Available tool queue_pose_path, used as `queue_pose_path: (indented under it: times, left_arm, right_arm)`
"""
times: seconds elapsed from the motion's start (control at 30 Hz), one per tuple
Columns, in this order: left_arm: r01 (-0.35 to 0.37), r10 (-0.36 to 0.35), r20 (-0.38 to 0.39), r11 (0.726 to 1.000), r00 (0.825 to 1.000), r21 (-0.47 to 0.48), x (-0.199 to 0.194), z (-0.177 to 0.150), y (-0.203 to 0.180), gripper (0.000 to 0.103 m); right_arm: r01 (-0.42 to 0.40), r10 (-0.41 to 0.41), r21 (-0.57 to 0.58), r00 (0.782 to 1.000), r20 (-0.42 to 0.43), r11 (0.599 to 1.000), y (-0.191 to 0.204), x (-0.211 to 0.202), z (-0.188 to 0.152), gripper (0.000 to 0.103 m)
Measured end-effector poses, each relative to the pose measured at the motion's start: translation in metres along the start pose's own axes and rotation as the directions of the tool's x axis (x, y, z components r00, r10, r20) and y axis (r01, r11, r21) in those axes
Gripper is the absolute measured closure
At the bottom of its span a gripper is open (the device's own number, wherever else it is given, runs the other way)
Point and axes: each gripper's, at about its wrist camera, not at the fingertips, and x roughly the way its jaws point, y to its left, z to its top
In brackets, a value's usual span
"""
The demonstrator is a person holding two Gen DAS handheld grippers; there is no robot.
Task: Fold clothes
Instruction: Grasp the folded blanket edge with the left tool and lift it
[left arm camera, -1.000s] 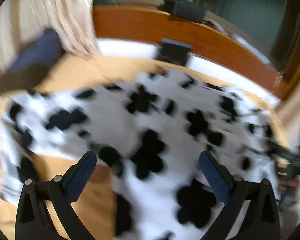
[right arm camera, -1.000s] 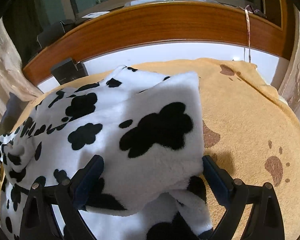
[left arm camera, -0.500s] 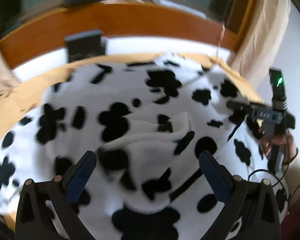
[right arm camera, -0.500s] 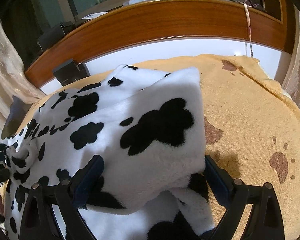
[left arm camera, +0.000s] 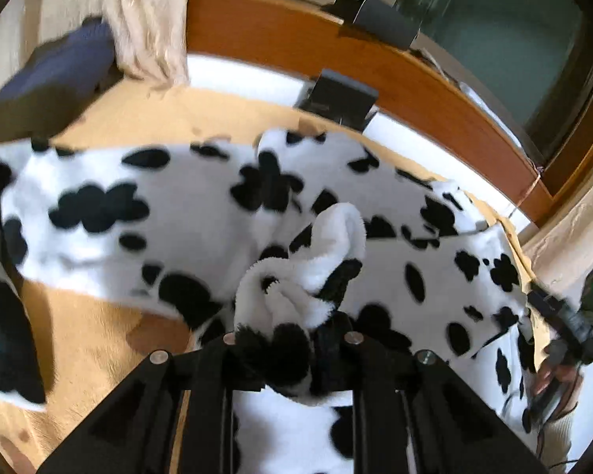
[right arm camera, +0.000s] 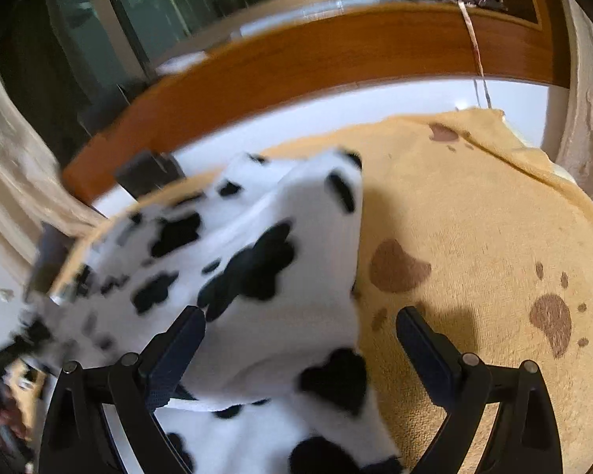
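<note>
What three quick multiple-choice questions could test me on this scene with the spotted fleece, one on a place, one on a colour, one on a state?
1. Where does the black box sit?
A. On the fleece
B. At the far edge of the bed, by the wooden board
C. On the floor

2. What colour is the blanket under the fleece garment?
A. Tan with brown paw prints
B. Plain blue
C. Green stripes

3. How does the left hand-held gripper stand?
A. Wide open above bare blanket
B. Out of sight
C. Closed on a bunched fold of fleece

Answers:
1 B: the box stands on the white strip just below the wooden board.
2 A: the right wrist view shows tan pile with brown prints.
3 C: the jaws have just been closing, and a tuft of fleece is pinched between them.
</note>
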Motion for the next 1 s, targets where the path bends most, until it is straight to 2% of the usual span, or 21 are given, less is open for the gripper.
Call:
queue_pose_path:
  times: [0.1, 0.13, 0.23, 0.27, 0.4, 0.5, 0.53, 0.6, 0.63, 0.7, 0.73, 0.8, 0.87, 0.93, 0.97, 1.0]
  left_arm:
    - [0.027, -0.027, -0.013, 1.0, 1.0, -0.002, 0.005, -0.005, 0.001, 0.083]
    - [0.037, -0.037, -0.004, 0.999, 0.999, -0.004, 0.004, -0.003, -0.001, 0.083]
    - [0.067, -0.067, 0.025, 0.998, 0.997, -0.011, 0.0, 0.004, -0.006, 0.083]
    - [0.078, -0.078, 0.036, 0.997, 0.996, -0.016, -0.002, 0.008, -0.008, 0.083]
    - [0.116, -0.115, 0.066, 0.993, 0.991, -0.012, -0.004, 0.026, -0.022, 0.082]
    - [0.149, -0.148, 0.082, 0.989, 0.986, 0.0, -0.006, 0.04, -0.036, 0.082]
    - [0.163, -0.162, 0.088, 0.987, 0.983, 0.003, -0.008, 0.045, -0.041, 0.082]
    - [0.202, -0.202, 0.115, 0.979, 0.973, 0.01, -0.017, 0.057, -0.051, 0.082]
    - [0.222, -0.222, 0.129, 0.975, 0.967, 0.013, -0.022, 0.064, -0.056, 0.082]
    - [0.249, -0.25, 0.185, 0.968, 0.95, 0.03, -0.037, 0.072, -0.061, 0.082]
    - [0.262, -0.264, 0.214, 0.964, 0.941, 0.039, -0.045, 0.077, -0.063, 0.082]
    - [0.252, -0.254, 0.235, 0.967, 0.938, 0.039, -0.051, 0.077, -0.06, 0.082]
    - [0.242, -0.242, 0.173, 0.97, 0.955, 0.023, -0.037, 0.067, -0.05, 0.077]
    - [0.225, -0.225, 0.09, 0.974, 0.97, 0.007, -0.018, 0.053, -0.04, 0.077]
    - [0.194, -0.194, 0.037, 0.981, 0.98, -0.001, -0.006, 0.042, -0.033, 0.077]
    - [0.163, -0.163, -0.017, 0.987, 0.987, -0.008, 0.006, 0.03, -0.026, 0.077]
  right_arm:
    - [-0.057, 0.063, -0.061, 0.992, 0.106, 0.997, -0.003, -0.041, 0.015, 0.004]
    - [-0.052, 0.07, -0.127, 0.987, 0.142, 0.991, -0.002, -0.057, 0.018, 0.004]
    - [0.052, 0.012, -0.35, 0.984, 0.179, 0.935, 0.01, -0.081, 0.012, 0.004]
    - [0.067, -0.001, -0.407, 0.987, 0.16, 0.911, 0.014, -0.081, 0.006, 0.004]
    - [0.037, -0.021, -0.517, 0.999, 0.036, 0.855, 0.021, -0.058, -0.022, 0.004]
    - [0.064, -0.075, -0.612, 0.997, 0.007, 0.788, 0.041, -0.034, -0.042, 0.004]
    - [0.104, -0.125, -0.651, 0.992, 0.013, 0.752, 0.048, -0.023, -0.047, 0.004]
    - [0.248, -0.271, -0.708, 0.959, 0.083, 0.661, 0.061, -0.002, -0.051, 0.004]
    - [0.32, -0.323, -0.699, 0.937, 0.134, 0.639, 0.061, 0.002, -0.047, 0.004]
    - [0.458, -0.42, -0.669, 0.877, 0.233, 0.585, 0.063, 0.009, -0.038, 0.004]
    - [0.497, -0.443, -0.629, 0.859, 0.257, 0.598, 0.058, 0.005, -0.031, 0.004]
    - [0.523, -0.461, -0.501, 0.85, 0.254, 0.689, 0.036, -0.012, -0.017, 0.004]
    - [0.519, -0.465, -0.399, 0.855, 0.23, 0.756, 0.014, -0.027, -0.012, 0.004]
    - [0.489, -0.457, -0.337, 0.872, 0.173, 0.805, -0.008, -0.034, -0.014, 0.004]
    - [0.472, -0.45, -0.306, 0.881, 0.145, 0.827, -0.018, -0.037, -0.016, 0.004]
    - [0.431, -0.421, -0.312, 0.901, 0.101, 0.847, -0.024, -0.036, -0.019, 0.004]
